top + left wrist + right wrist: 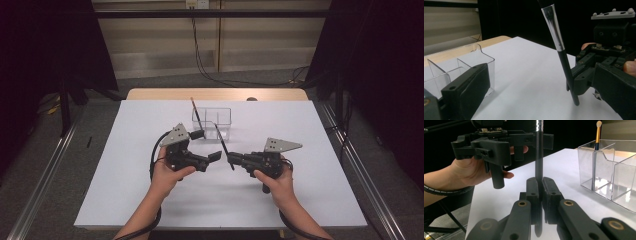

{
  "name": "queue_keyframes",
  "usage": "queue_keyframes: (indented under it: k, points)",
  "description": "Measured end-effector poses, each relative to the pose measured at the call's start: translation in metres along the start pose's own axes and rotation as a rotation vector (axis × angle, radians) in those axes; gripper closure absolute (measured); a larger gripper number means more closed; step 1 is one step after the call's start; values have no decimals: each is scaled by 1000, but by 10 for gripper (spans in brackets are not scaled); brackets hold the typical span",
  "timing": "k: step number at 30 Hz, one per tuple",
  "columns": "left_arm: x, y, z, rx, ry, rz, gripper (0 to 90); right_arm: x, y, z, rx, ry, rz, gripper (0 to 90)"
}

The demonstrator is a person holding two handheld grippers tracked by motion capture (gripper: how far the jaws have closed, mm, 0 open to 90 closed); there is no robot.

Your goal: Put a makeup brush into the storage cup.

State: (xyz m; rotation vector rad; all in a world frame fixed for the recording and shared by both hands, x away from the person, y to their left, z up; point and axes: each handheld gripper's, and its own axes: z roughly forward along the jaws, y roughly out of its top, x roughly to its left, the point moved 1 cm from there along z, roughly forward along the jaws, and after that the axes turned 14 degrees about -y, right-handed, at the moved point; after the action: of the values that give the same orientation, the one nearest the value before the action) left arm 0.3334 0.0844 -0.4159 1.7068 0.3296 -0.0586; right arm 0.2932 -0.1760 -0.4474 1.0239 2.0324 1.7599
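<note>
R tongs [538,192]: clenched on black brush [223,149], low on the handle; brush near-upright, slight tilt, bristle end up, butt end poking below the grip, just above bench.
L tongs [216,155]: released, nothing betw. jaws; near centre of bench, just left of the brush, not touching it.
Brush pos.: mid-bench, betw. the two tongs, near side of the clear organiser [212,123]; silver ferrule [554,26] well above the grip.
Organiser: clear, w/ dividers, far-centre of white bench [125,190]; gold-handled brush [196,116] already standing in its left compartment; right compartments look empty.
Step in hand (judged): brush picked & carried upright, drop-off into organiser not yet done; handover to L tongs also poss., can't tell which.
Next move needs: lift so butt end clears the organiser rim, carry far, line up over a free compartment, lower w/o knocking divider or gold brush, then let go.
Risk: thin handle could pivot in the grip; light organiser could slide or tip if bumped.
</note>
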Motion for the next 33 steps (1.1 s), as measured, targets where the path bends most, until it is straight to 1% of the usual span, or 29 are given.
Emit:
queue_keyframes:
  k: [4,5,7,8,9,10,11,13,15,16,17,20,24,26,27,30,32,33]
  points:
    - [0,1,2,-15,-9,-4,88,0,0,0,0,0,0,843]
    - [0,1,2,-16,-20,-4,109,0,0,0,1,1,-2,843]
    - [0,1,2,-27,-37,-1,173,1,-1,1,3,0,-3,843]
    - [0,0,3,-35,-55,-9,218,1,-1,1,2,0,-3,843]
    - [0,0,3,-35,-59,-9,260,1,-1,1,3,1,-3,843]
    - [0,0,4,-30,-56,-11,275,1,-1,1,3,1,-4,843]
    - [1,0,4,-40,-62,-21,288,1,-1,1,3,1,-4,843]
    - [1,-1,4,-52,-75,-25,339,1,-1,1,3,2,-2,843]
    - [2,-1,5,-58,-78,-18,358,2,-1,2,4,2,-3,843]
    - [1,0,5,-55,-78,-9,367,2,-1,2,5,1,-4,843]
    - [1,0,6,-54,-82,-10,387,2,-1,2,4,1,-3,843]
    - [1,0,6,-52,-97,-23,431,2,-2,2,6,0,-4,843]
    - [1,-1,8,-67,-141,-42,526,2,-2,3,6,-1,-5,843]
    - [0,-1,10,-65,-145,-44,559,3,-2,3,6,-3,-6,843]
    - [1,-1,10,-68,-156,-50,576,3,-2,3,5,-5,-5,843]
    - [0,-2,12,-75,-170,-59,623,2,-2,3,5,-8,-6,843]
    - [0,-2,13,-75,-172,-59,649,2,-3,3,6,-10,-6,843]
    - [0,-2,13,-74,-183,-65,669,2,-3,3,6,-9,-5,843]
